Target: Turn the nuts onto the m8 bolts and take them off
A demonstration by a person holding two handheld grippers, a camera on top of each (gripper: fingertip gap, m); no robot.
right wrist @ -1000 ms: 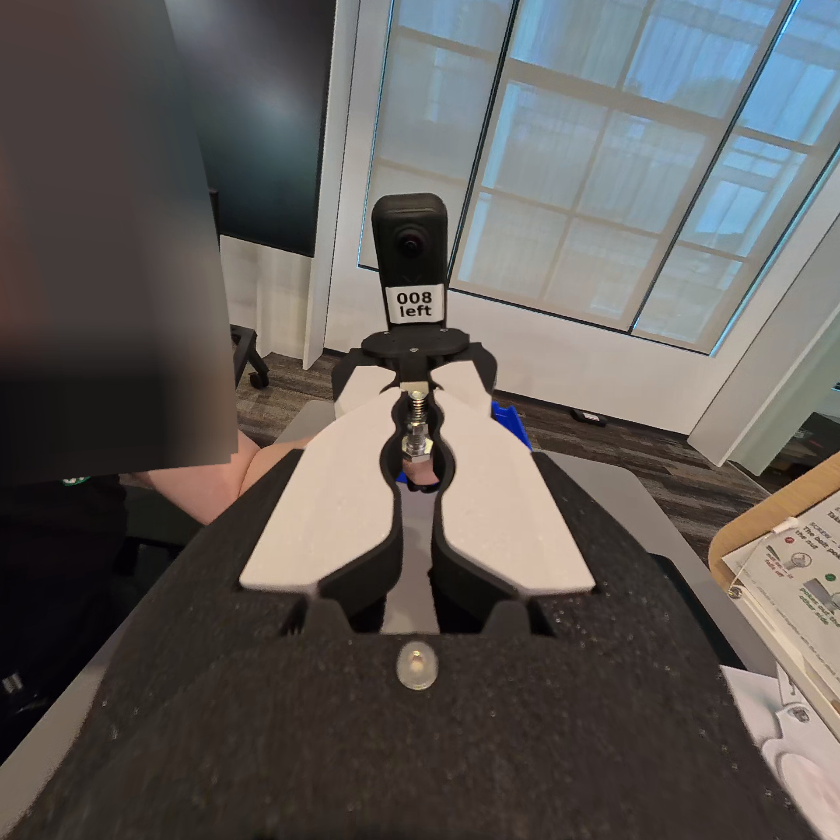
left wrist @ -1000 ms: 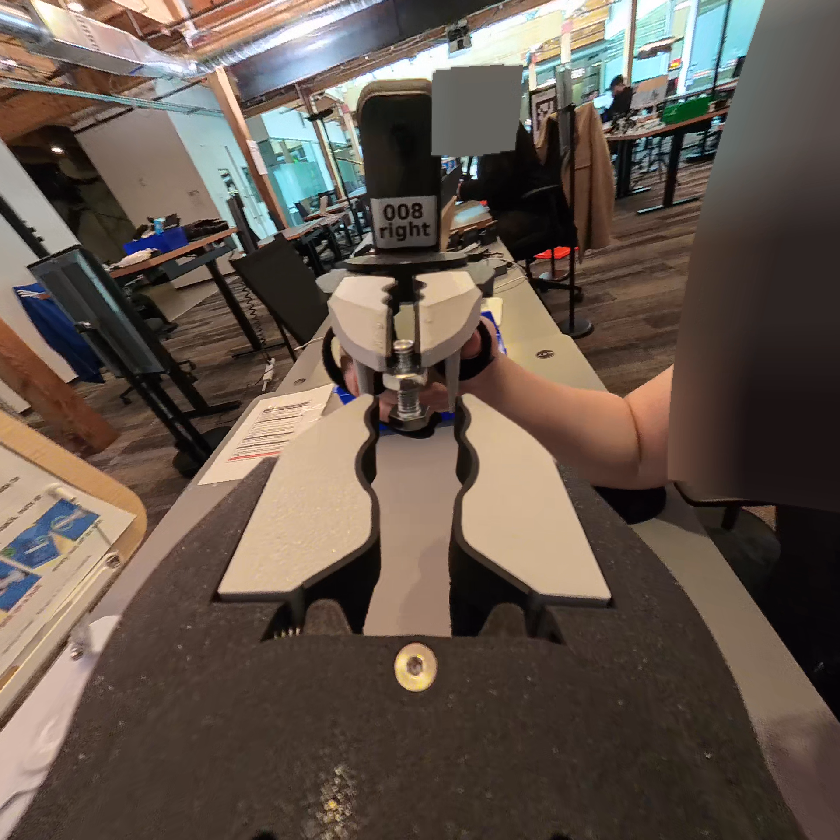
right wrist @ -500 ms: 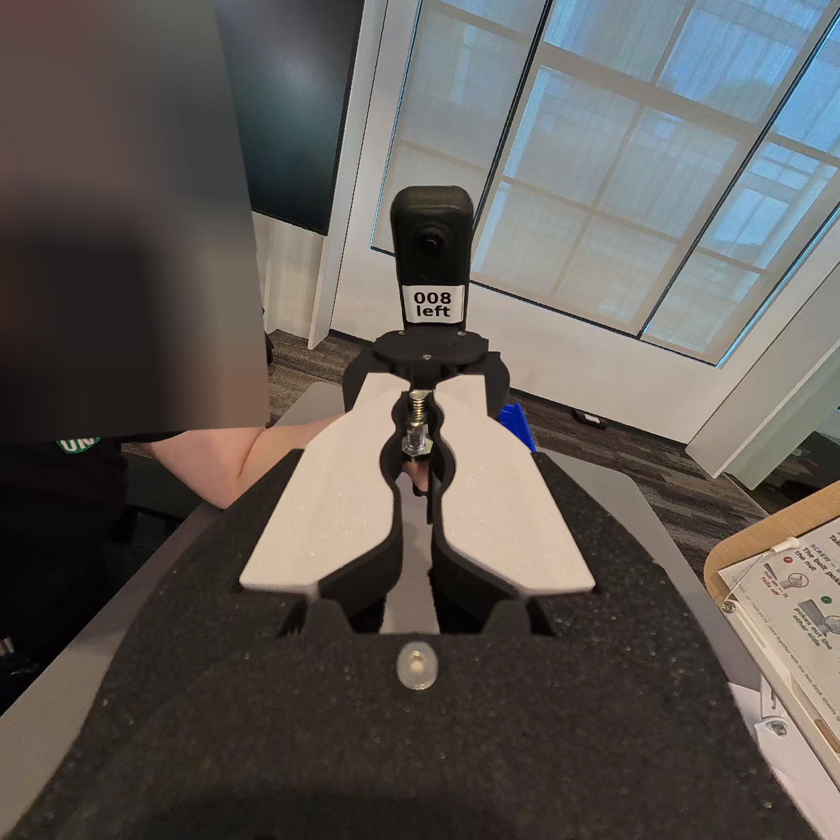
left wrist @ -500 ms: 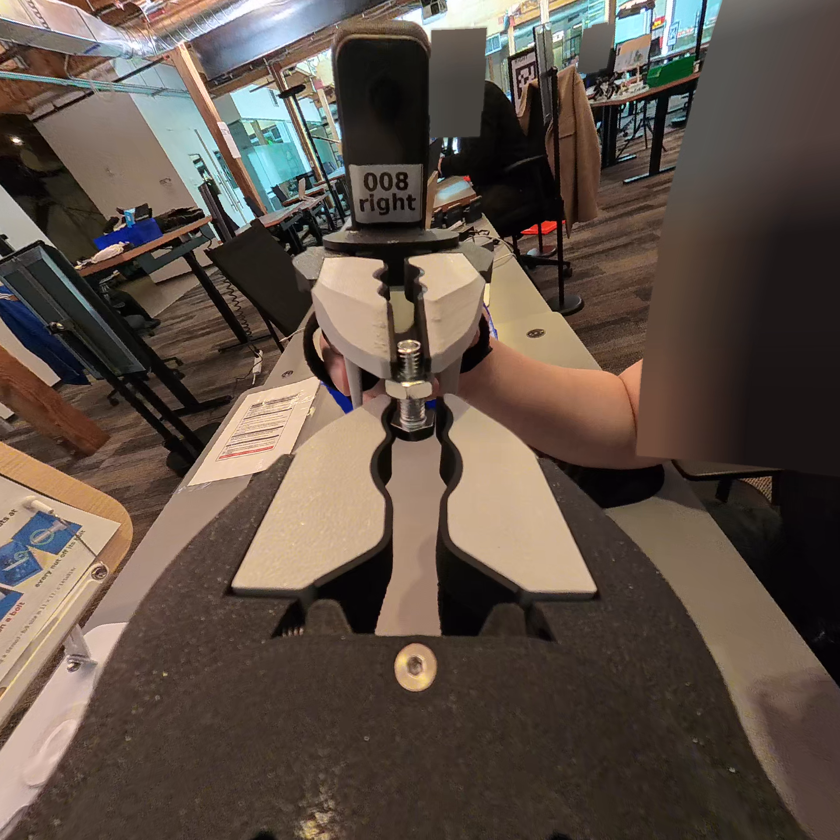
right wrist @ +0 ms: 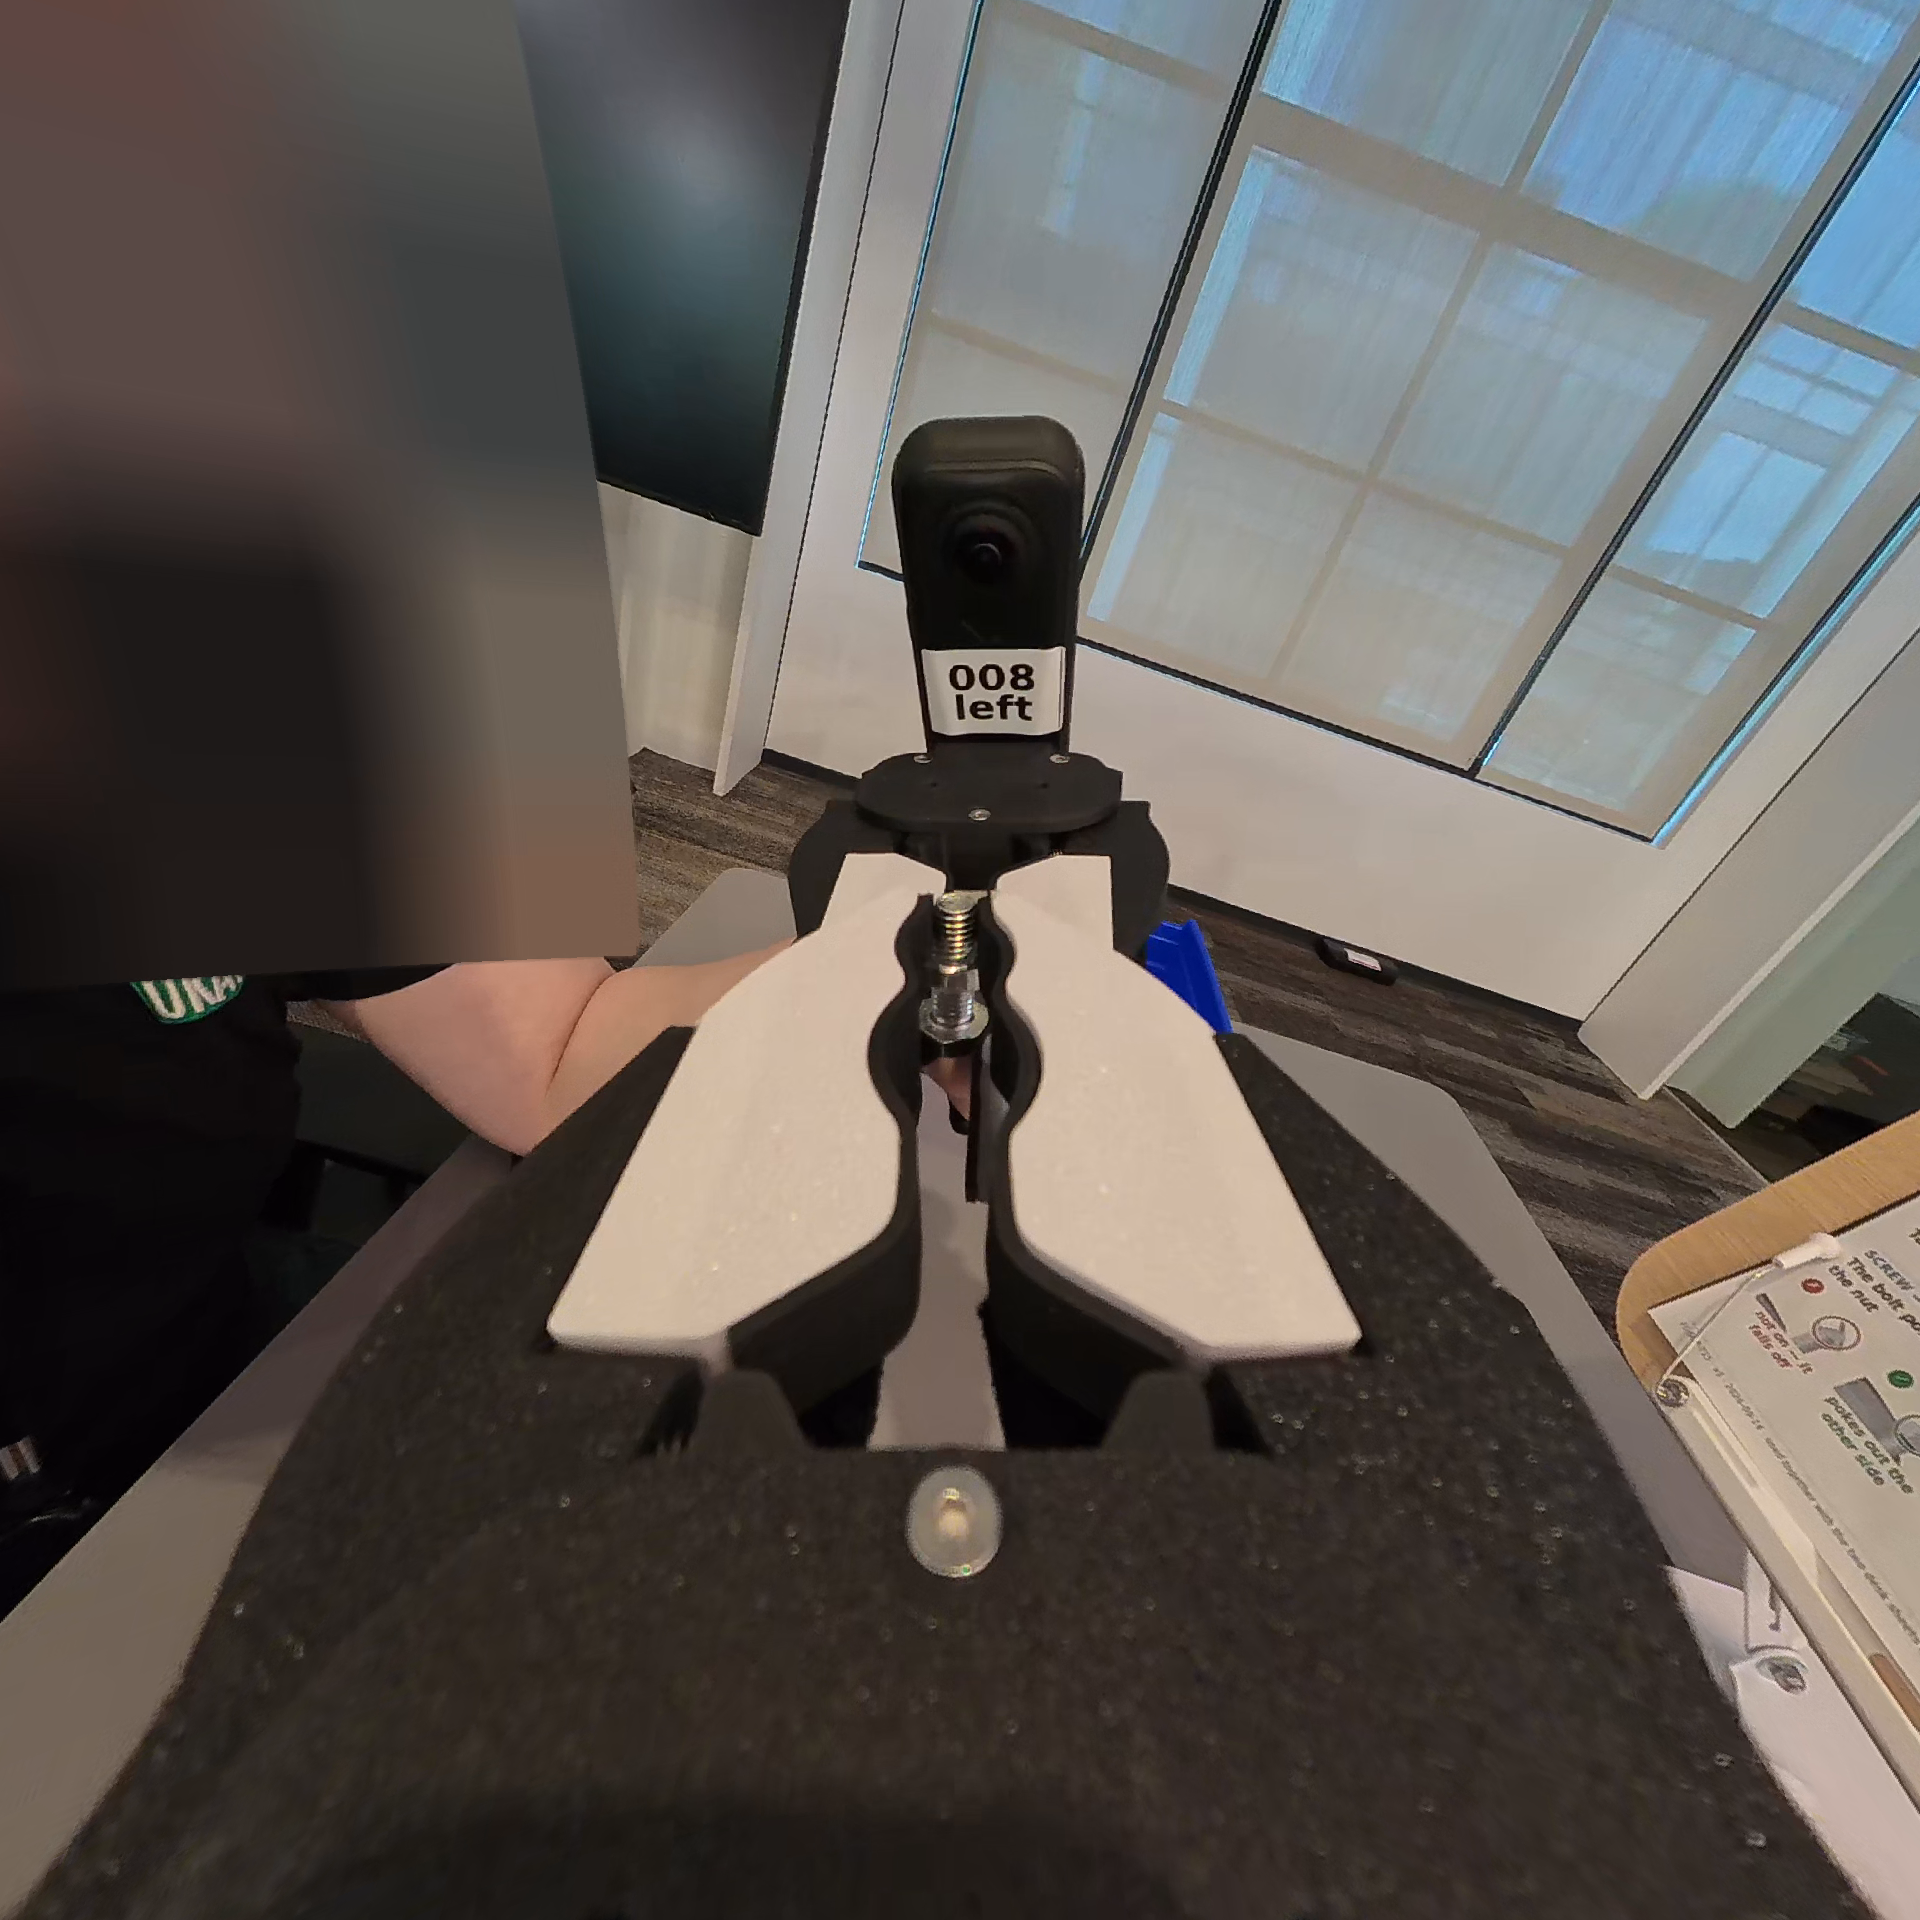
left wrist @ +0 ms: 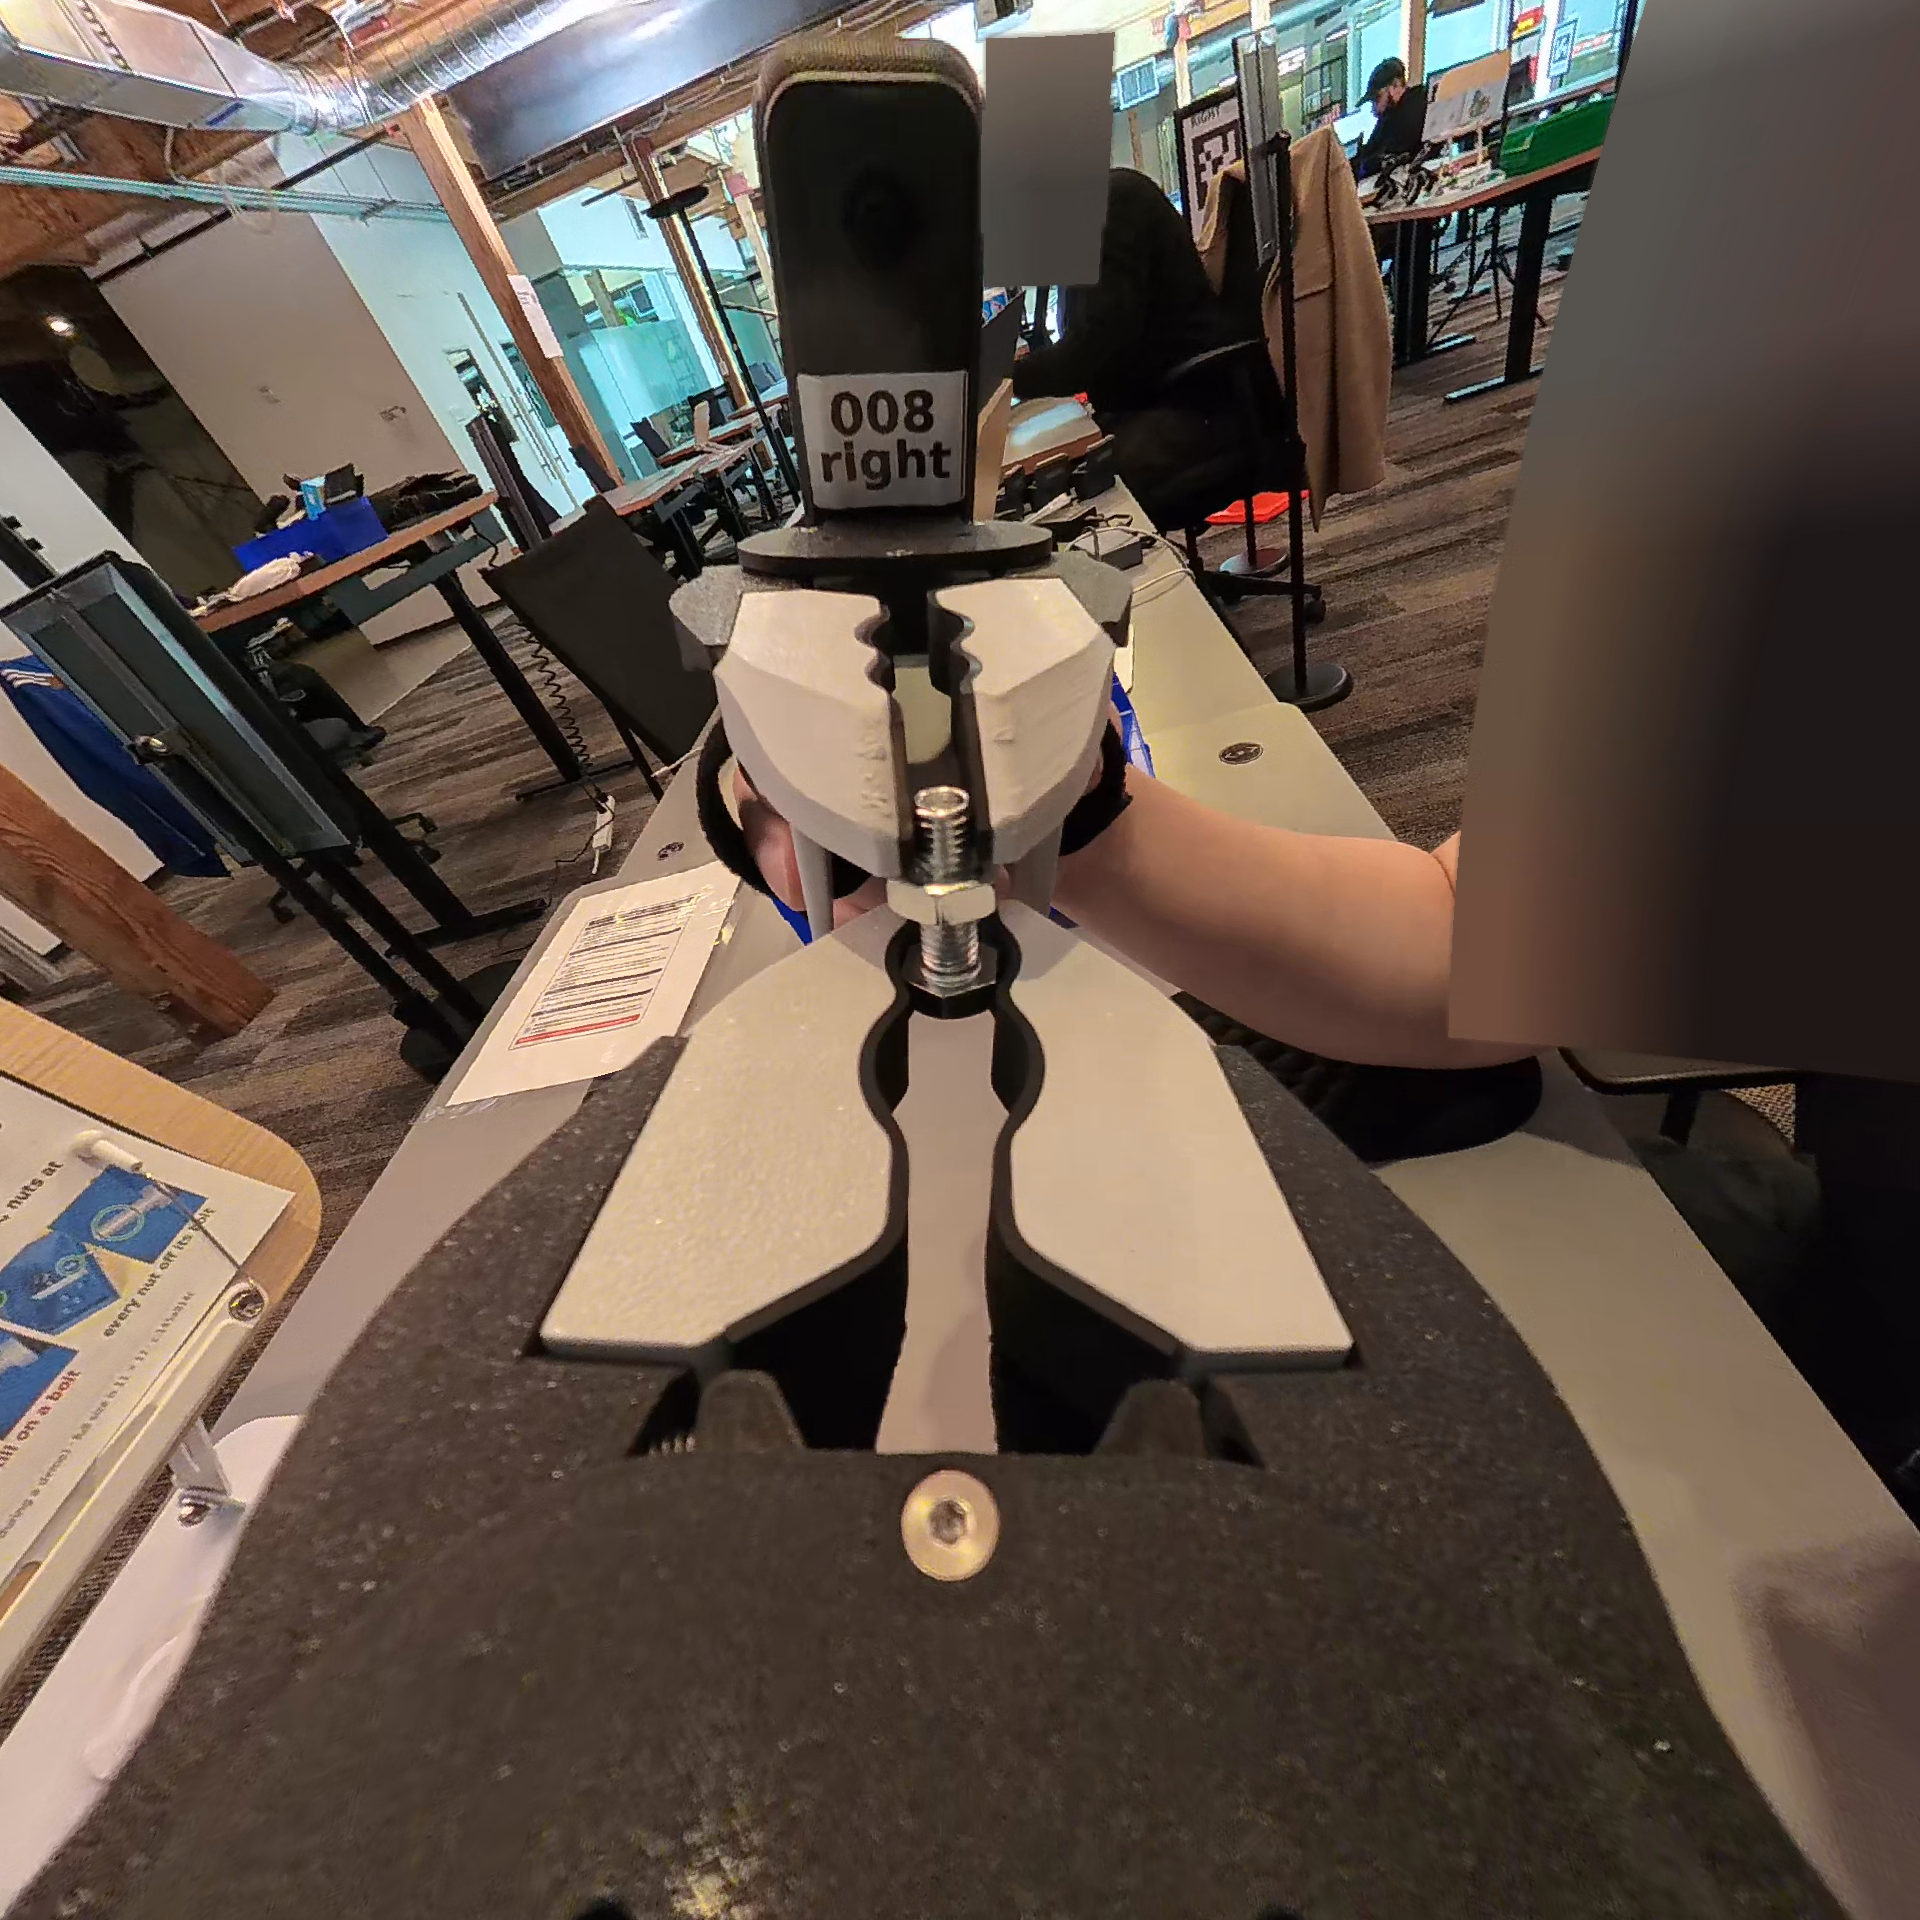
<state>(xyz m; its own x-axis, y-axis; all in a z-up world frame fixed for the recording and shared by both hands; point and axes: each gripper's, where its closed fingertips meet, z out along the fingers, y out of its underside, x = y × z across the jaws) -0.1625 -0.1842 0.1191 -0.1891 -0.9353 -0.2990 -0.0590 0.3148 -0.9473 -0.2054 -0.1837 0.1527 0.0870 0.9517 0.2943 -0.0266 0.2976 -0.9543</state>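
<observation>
Left wrist view: left gripper sits at frame centre, fingertips clenched on the lower end of the bolt. The bolt stands roughly upright in the frame, threads bare above and below the nut. The nut sits about halfway along the thread, between the two grippers. Right gripper faces the camera from above, its fingers closed in on either side of the bolt's upper end, tips right at the nut. A hand shows behind it, and a forearm runs to the right edge. A grey table lies below, with a paper sheet at centre left and an instruction board at lower left.

Right wrist view: right gripper is clamped round the nut in the notch of its fingers. The bolt runs away to the left gripper beyond, which holds its far end. A blue bin sits just right of it.
</observation>
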